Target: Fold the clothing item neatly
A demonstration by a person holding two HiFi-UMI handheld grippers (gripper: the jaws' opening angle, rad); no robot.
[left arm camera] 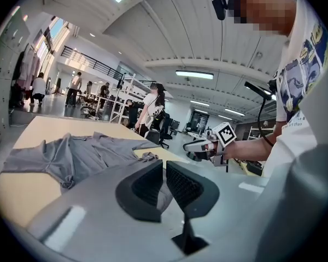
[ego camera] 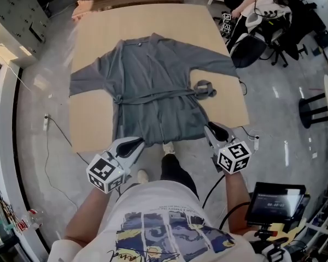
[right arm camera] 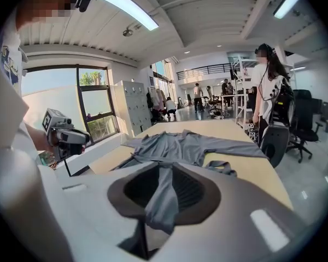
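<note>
wide tan table (ego camera: 98,124) fills the middle of the head view, and there's the grey robe (ego camera: 153,75) laid out flat on it, front side up. its long axis runs straight away from the person: collar (ego camera: 138,42) at the far end, hem (ego camera: 164,135) at the near edge of the table. the sleeves go out crosswise, one sleeve (ego camera: 90,79) to the person's left and the other sleeve (ego camera: 213,59) reaching further out to the right. the belt (ego camera: 153,97) crosses the waist, its loose end bunched in a knot (ego camera: 205,88) just beside the robe's right edge. down at the hem now, the left gripper (ego camera: 138,144) is at the near left corner, jaws all but together with a sliver of grey cloth in the slit. the right gripper (ego camera: 210,129) is at the near right corner, jaws a little wider, clamped round a narrow fold of the hem that runs up from the table between the pads (right arm camera: 136,192).
</note>
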